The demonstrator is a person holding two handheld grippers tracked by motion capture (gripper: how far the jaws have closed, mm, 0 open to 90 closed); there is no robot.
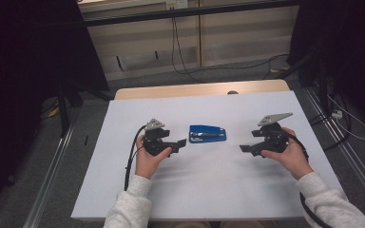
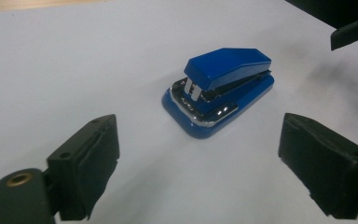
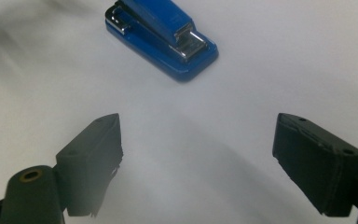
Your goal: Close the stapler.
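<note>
A blue stapler (image 1: 208, 134) with chrome parts lies flat near the middle of the white table (image 1: 209, 190). My left gripper (image 1: 176, 140) is held just left of it and points at it, open and holding nothing. My right gripper (image 1: 250, 141) is a little to its right, also open and pointing at it. In the left gripper view the stapler (image 2: 221, 91) lies just ahead of the open left gripper (image 2: 199, 144), chrome end nearest. In the right gripper view the stapler (image 3: 163, 32) lies farther ahead, beyond the open right gripper (image 3: 198, 126).
The table's wooden back edge (image 1: 199, 89) shows behind the white sheet. Cables (image 1: 180, 52) run over the grey floor beyond. Dark stands and curtains flank both sides. A jaw of the right gripper (image 2: 354, 32) shows at the top right of the left gripper view.
</note>
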